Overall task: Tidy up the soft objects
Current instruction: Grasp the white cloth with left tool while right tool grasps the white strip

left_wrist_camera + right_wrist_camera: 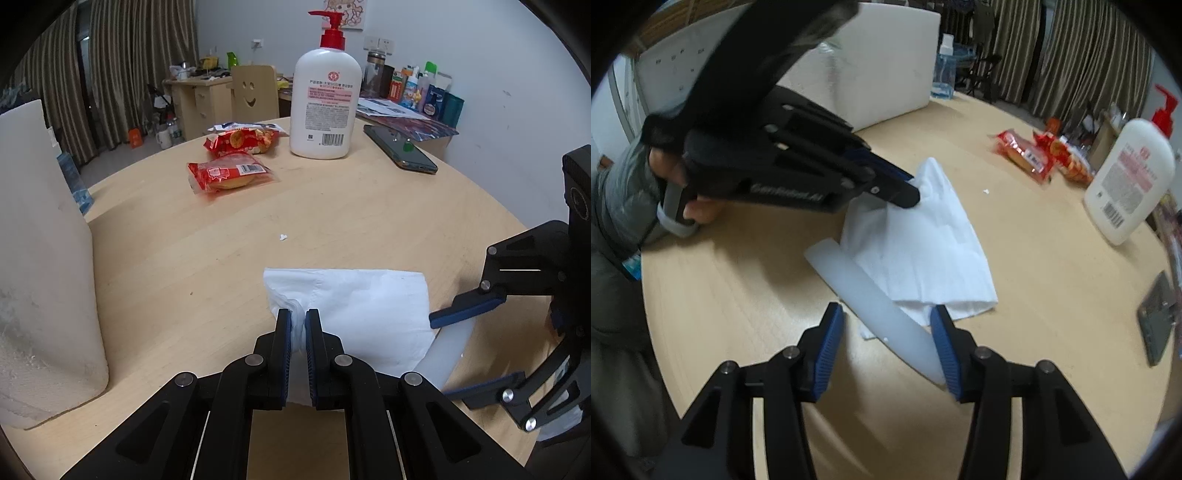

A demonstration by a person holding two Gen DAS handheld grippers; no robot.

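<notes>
Dim, cool indoor light — soft shadows, dark fisheye corners, motion blur in the right-wrist view

The surface [332, 221] lies bare and open through its middle, between the white tissue [369, 314] near the front edge and the two red snack packets [231, 173] further back, with only a tiny white scrap [283, 237] there. On the left a tall white foam block [44, 258] walls off that side, while the white pump bottle [325, 107] and the dark phone [400, 147] stand at the far right. Near the front, the tissue and a white tube [871, 299] beside it crowd the space between the left gripper [298, 325] and the right gripper [886, 332].
</notes>
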